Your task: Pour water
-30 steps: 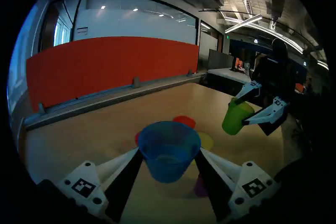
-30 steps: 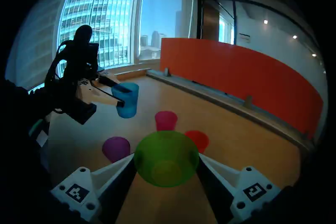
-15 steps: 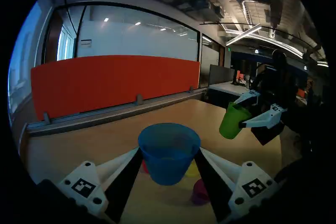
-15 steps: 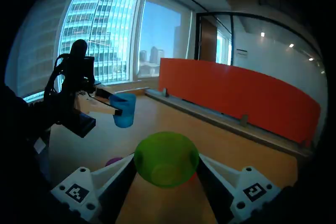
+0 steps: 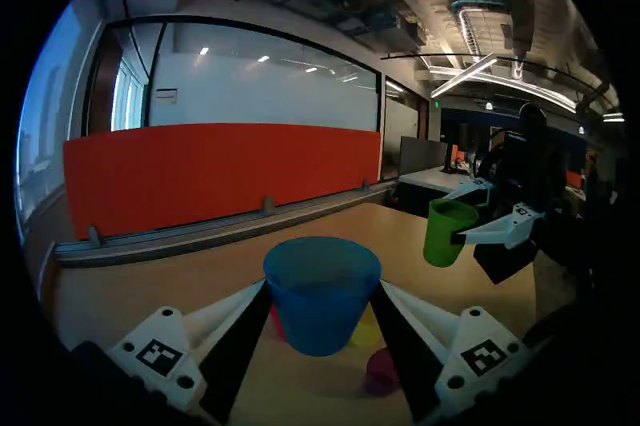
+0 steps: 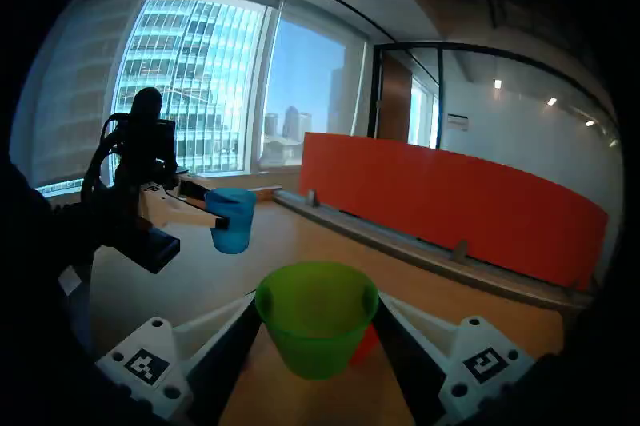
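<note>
The left gripper [image 5: 322, 290] is white, bearing black square markers [image 5: 158, 356].

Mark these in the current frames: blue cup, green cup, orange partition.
blue cup [image 5: 322, 322], left gripper view, outer wall below the rim.
green cup [image 6: 316, 354], right gripper view, outer wall below the rim.
orange partition [image 5: 216, 166], left gripper view, middle of the panel face.

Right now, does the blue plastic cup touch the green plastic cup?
Apart. The right gripper view shows the blue plastic cup well off to the left of the green plastic cup, with bare wooden table visible between them.
</note>
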